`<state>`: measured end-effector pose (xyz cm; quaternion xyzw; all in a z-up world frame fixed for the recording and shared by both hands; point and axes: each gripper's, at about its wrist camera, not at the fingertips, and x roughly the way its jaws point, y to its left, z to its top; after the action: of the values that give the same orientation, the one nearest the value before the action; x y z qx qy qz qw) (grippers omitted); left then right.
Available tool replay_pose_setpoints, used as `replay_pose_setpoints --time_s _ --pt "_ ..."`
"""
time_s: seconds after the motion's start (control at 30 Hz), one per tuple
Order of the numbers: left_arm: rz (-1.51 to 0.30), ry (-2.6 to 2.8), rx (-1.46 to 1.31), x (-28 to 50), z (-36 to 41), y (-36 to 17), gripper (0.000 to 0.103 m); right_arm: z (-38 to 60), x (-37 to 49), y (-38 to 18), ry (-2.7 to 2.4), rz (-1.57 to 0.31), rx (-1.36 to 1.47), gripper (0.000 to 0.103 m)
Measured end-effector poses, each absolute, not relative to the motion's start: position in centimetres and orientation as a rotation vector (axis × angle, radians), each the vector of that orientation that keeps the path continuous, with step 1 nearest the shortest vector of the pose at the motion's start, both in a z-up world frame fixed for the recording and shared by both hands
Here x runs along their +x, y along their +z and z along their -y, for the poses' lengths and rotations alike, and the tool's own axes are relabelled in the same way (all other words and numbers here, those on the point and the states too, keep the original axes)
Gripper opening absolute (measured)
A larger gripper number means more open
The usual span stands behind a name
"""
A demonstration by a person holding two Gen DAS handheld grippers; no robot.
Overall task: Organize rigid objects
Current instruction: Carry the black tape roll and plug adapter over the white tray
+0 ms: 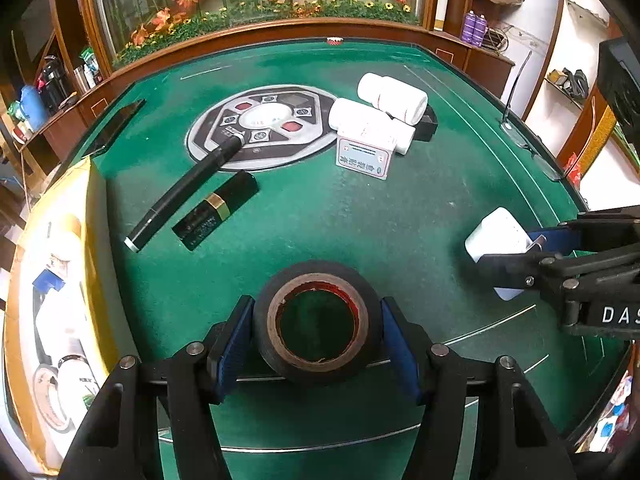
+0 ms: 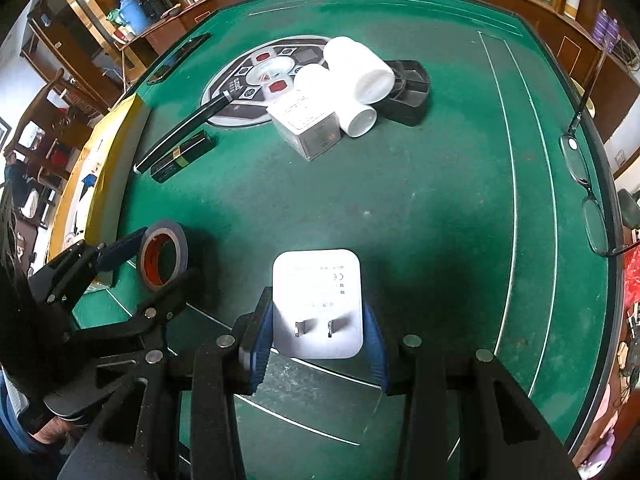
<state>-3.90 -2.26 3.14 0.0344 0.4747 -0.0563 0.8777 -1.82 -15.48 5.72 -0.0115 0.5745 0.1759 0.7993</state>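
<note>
My left gripper (image 1: 318, 334) is shut on a black tape roll (image 1: 264, 320), held just above the green table; it also shows in the right wrist view (image 2: 182, 250). My right gripper (image 2: 318, 340) is shut on a white plug adapter (image 2: 316, 280) with its two prongs facing the camera; the adapter also shows in the left wrist view (image 1: 496, 234). On the table lie a black pen (image 1: 184, 190), a black and gold lipstick (image 1: 216, 210), two white bottles (image 1: 392, 98), a small white box (image 1: 362, 156) and a black tray (image 2: 412, 88).
A yellow box (image 1: 56, 280) holding several items stands at the table's left edge. Eyeglasses (image 2: 584, 184) lie near the right edge. A round control panel (image 1: 260, 128) sits in the table's middle. A wooden rail and flower display stand behind.
</note>
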Motion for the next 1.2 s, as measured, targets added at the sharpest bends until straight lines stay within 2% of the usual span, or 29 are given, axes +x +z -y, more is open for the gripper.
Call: replay_pose_setpoints --time_s 0.7,1.03,1.2 --pt "-0.934 -0.082 0.047 -5.1 0.1 5.5 0.066 12.2 -1.8 5.9 0.424 -1.231 -0.058 0.040" --pt "-0.828 0.073 -0.124 -6.1 -9.3 10.3 0.066 7.6 -1.2 9.1 0.508 -1.175 -0.081 0.040" --pt "-0.815 0.188 -0.172 -6.2 -15.7 10.8 0.066 2.4 -1.3 11.5 0.607 -1.134 -0.137 0.040"
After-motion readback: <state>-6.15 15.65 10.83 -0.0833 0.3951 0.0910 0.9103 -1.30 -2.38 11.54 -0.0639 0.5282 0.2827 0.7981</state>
